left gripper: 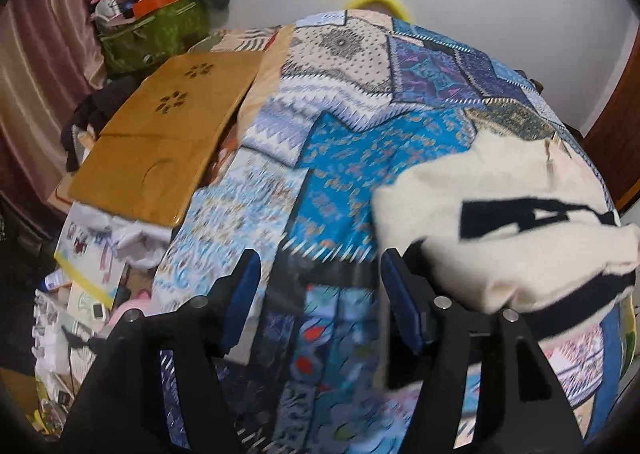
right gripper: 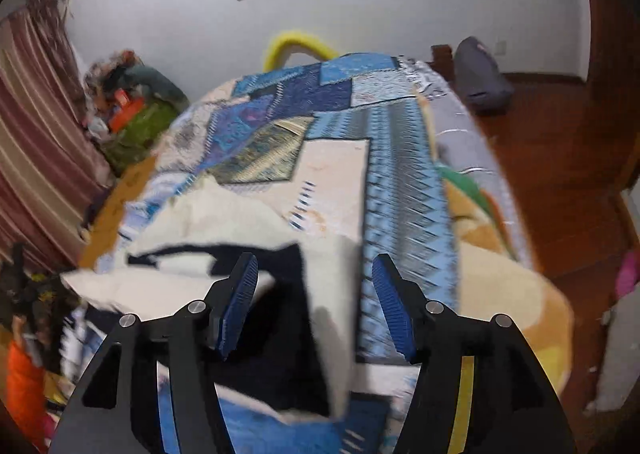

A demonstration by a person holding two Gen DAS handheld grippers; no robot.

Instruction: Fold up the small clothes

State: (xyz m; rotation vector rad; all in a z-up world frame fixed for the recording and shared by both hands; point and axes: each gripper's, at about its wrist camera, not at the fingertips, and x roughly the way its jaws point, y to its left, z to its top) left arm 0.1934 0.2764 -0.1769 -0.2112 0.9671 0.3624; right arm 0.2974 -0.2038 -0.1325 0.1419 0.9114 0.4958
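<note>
Both pairs of blue-padded fingers stand parted with nothing pinched between them: the left gripper [left gripper: 318,296] hangs over the blue patchwork bedspread [left gripper: 360,158], its jaws apart above bare quilt, and the right gripper [right gripper: 314,304] holds its jaws apart above the cream garment with black lettering [right gripper: 224,286], the pads clear of the cloth. That garment [left gripper: 508,210] lies on the bedspread, bunched and partly folded over itself, just to the right of the left gripper's right finger. A tan wooden board [left gripper: 164,134] rests at the bedspread's left edge, and beyond it sits a green bag [left gripper: 156,34] heaped with clutter. Motion blur softens much of the quilt pattern.
</note>
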